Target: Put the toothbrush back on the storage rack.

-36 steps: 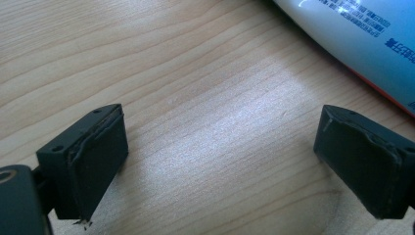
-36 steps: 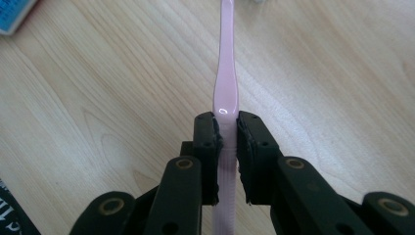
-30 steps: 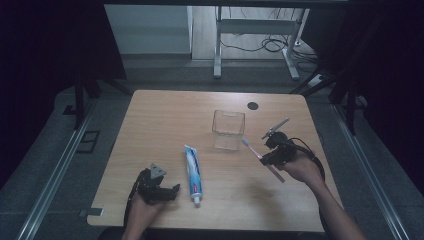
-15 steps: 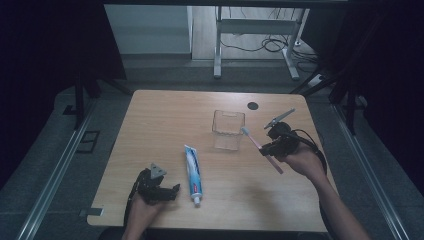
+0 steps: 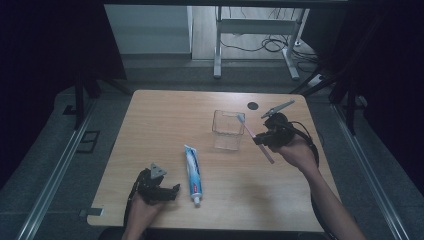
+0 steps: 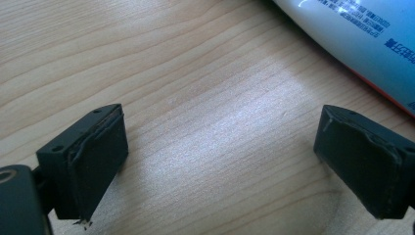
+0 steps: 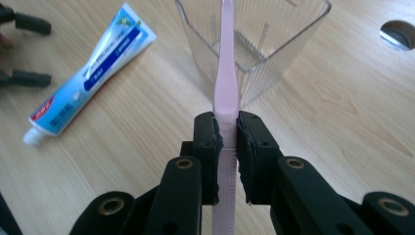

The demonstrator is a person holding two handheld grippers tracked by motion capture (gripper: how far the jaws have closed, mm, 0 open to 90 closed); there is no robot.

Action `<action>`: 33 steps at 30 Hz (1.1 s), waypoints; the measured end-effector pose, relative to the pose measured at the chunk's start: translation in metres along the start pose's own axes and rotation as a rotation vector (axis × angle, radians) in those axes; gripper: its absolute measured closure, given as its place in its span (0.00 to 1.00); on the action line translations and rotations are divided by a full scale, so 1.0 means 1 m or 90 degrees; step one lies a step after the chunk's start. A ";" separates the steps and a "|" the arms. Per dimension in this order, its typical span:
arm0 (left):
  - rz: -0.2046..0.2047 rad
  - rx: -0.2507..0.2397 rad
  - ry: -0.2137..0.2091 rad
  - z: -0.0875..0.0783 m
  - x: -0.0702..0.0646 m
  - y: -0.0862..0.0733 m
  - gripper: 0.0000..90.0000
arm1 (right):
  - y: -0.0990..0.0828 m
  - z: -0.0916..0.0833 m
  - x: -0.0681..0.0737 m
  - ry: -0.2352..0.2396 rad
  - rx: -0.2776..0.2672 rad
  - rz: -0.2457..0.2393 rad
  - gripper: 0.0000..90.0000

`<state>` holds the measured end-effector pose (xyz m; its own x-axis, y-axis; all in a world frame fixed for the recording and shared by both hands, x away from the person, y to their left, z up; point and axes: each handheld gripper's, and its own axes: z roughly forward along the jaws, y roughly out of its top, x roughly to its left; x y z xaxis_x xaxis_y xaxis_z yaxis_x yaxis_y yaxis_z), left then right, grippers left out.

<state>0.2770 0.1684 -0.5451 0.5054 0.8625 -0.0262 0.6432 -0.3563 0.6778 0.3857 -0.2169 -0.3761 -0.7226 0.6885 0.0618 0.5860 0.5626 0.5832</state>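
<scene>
Right gripper [image 7: 226, 129] clamps pink toothbrush [image 7: 226, 83] mid-handle, head aimed at clear cup [image 5: 226, 130]; left gripper [image 5: 159, 191] rests agape beside toothpaste [image 5: 193, 172].

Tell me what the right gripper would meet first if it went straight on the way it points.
Probably the clear ribbed plastic cup: the right gripper, shut on the pink toothbrush, points at it. Depth is unclear.

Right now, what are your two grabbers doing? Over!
Right gripper shut on pink toothbrush, brush head at rim of clear cup. Left gripper open, on table beside toothpaste tube. Nothing blocking the cup.
</scene>
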 end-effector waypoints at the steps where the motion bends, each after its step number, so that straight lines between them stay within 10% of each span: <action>1: 0.000 0.000 0.000 0.000 0.000 0.000 0.06 | 0.000 0.000 0.000 0.000 0.000 0.000 0.87; 33: 0.002 0.004 0.000 0.000 0.000 0.000 0.06 | 0.044 0.039 -0.008 -0.015 -0.072 0.039 0.87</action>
<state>0.2768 0.1688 -0.5449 0.5075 0.8613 -0.0242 0.6451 -0.3612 0.6734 0.4315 -0.1793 -0.3826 -0.6770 0.7314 0.0819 0.5825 0.4645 0.6670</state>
